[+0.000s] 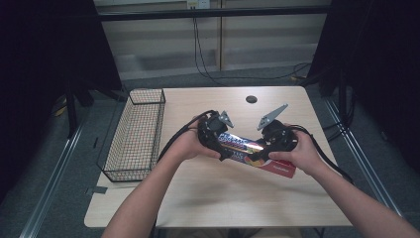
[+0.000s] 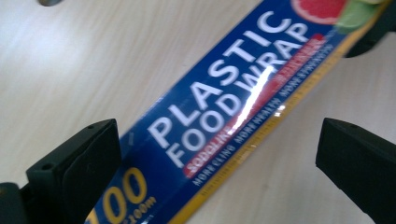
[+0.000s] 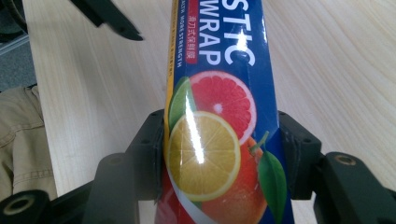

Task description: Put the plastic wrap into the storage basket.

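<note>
Right tongs (image 3: 219,158) pinch my plastic wrap box (image 3: 219,140) near the table (image 1: 198,198) middle; left tongs (image 2: 215,163) spread wide around it, not touching.

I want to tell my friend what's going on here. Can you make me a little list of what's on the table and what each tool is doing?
Held thing: box of plastic food wrap, blue with fruit pictures
Right tool: shut on the box's fruit end
Left tool: open, jaws apart on either side of the box's other end, not pressing it
Also there: wire basket at the left edge
Table: light wood
</note>
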Action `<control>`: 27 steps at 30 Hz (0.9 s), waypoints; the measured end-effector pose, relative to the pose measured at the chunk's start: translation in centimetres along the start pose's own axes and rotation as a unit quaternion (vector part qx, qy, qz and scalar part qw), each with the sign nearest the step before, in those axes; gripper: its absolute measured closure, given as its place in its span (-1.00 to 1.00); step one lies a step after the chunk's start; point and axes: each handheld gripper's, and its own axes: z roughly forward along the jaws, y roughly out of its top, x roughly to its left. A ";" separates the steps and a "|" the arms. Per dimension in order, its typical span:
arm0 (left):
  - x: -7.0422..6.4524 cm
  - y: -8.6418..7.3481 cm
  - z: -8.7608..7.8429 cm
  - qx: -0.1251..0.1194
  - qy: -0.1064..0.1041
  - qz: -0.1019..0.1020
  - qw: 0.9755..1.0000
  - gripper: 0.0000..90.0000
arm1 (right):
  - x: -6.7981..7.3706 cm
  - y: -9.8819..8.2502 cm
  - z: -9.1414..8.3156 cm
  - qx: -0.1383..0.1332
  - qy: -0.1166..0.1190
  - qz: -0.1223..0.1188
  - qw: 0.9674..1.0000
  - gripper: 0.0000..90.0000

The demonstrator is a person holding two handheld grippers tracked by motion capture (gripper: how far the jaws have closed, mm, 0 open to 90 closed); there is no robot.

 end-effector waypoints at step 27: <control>-1.2 0.4 0.9 0.047 -0.051 0.114 0.991 -0.51 | 1.5 0.8 -0.2 0.009 0.012 -0.065 0.998 -0.02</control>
